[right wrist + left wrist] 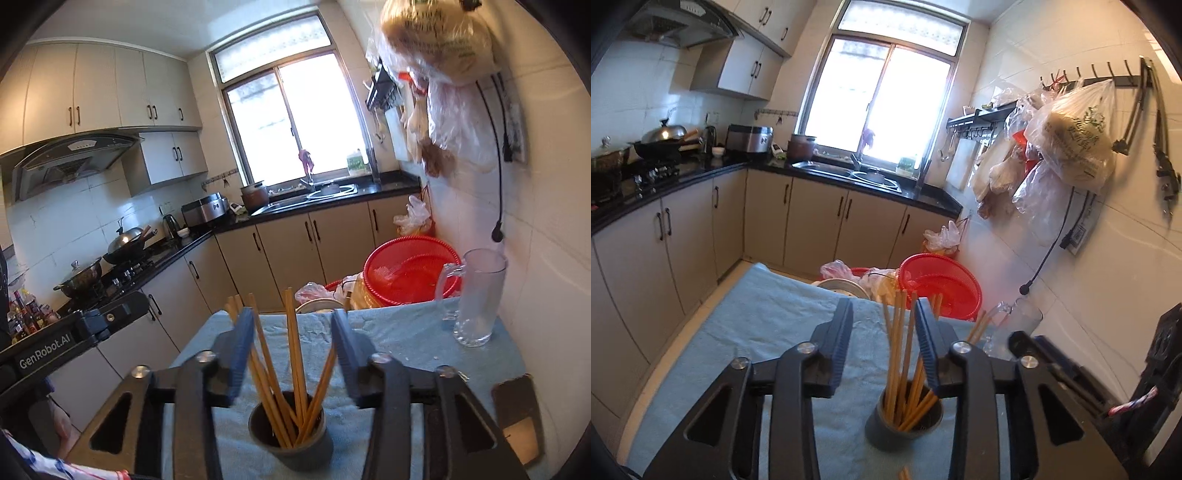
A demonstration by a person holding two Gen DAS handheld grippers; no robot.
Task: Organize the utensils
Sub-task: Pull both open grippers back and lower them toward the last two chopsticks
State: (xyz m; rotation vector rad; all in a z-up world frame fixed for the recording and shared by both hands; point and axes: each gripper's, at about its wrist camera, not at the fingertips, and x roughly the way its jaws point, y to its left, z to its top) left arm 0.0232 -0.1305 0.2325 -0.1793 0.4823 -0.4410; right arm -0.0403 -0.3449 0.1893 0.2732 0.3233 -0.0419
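A dark grey cup [903,424] stands on the blue cloth [768,332] and holds several orange-brown chopsticks [897,350] that lean outward. My left gripper [884,317] is open, its jaws on either side of the chopstick tops, above the cup. In the right wrist view the same cup [291,439] with its chopsticks [293,354] sits under my right gripper [293,325], which is open and empty, its jaws wide around the chopsticks. A clear glass mug [478,295] stands empty at the table's far right; it also shows in the left wrist view [1021,325].
A red plastic basket [410,273] and bags lie beyond the table's far edge. Plastic bags [1071,147] hang on the right wall. Counter, stove with pots [122,247] and sink [303,195] run along the left and back. A brown board [517,410] lies at the table's right.
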